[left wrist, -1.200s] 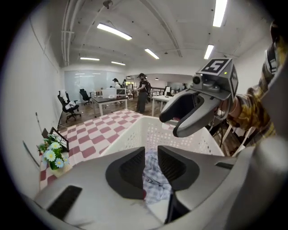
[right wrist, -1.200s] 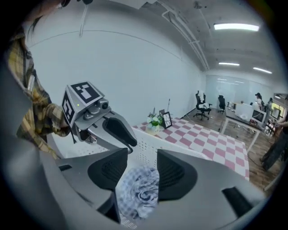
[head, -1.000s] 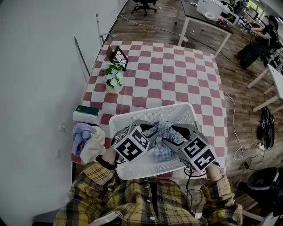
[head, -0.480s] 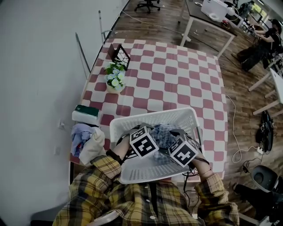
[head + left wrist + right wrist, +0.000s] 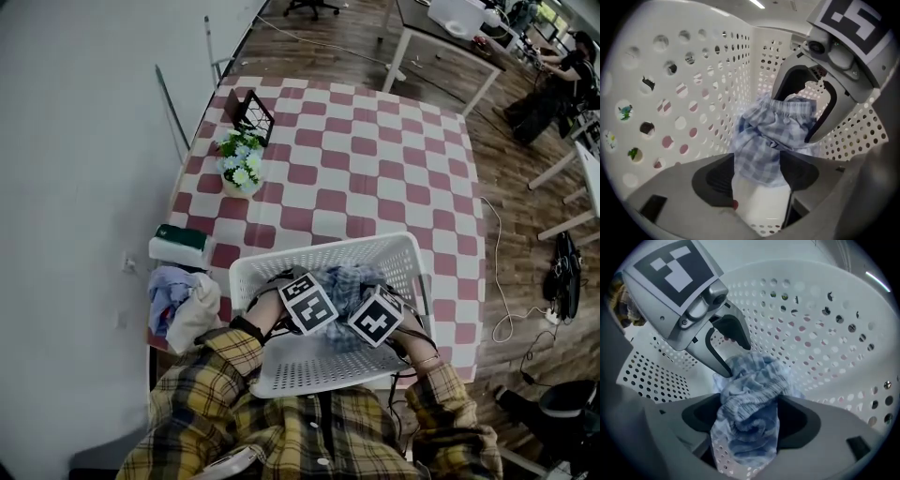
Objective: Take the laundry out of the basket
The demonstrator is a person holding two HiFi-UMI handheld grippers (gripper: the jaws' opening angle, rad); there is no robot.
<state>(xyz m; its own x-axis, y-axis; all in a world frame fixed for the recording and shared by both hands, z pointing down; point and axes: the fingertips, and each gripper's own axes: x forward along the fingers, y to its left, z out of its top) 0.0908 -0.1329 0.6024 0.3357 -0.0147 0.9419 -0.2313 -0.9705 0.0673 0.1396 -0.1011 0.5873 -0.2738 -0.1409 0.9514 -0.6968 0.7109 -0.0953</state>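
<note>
A white perforated laundry basket (image 5: 246,272) stands at the near edge of the checked table. A crumpled blue checked cloth (image 5: 349,281) lies inside it. Both grippers reach down into the basket from either side of it. In the left gripper view the cloth (image 5: 766,140) hangs loosely between the jaws of my left gripper (image 5: 757,171), which are opening. My right gripper (image 5: 750,420) stands wide, with the bunched cloth (image 5: 750,394) lying in the gap. From above, the left gripper (image 5: 323,284) and right gripper (image 5: 361,289) meet at the cloth.
A pile of clothes (image 5: 186,302) lies on the table's left corner beside a green-topped box (image 5: 180,246). A flower pot (image 5: 239,171) and a small black frame (image 5: 253,114) stand further back. The red-and-white checked table (image 5: 375,169) stretches beyond the basket.
Both grippers have dropped lower into the basket and drawn closer together around the blue cloth. Their jaws stand wider than before.
</note>
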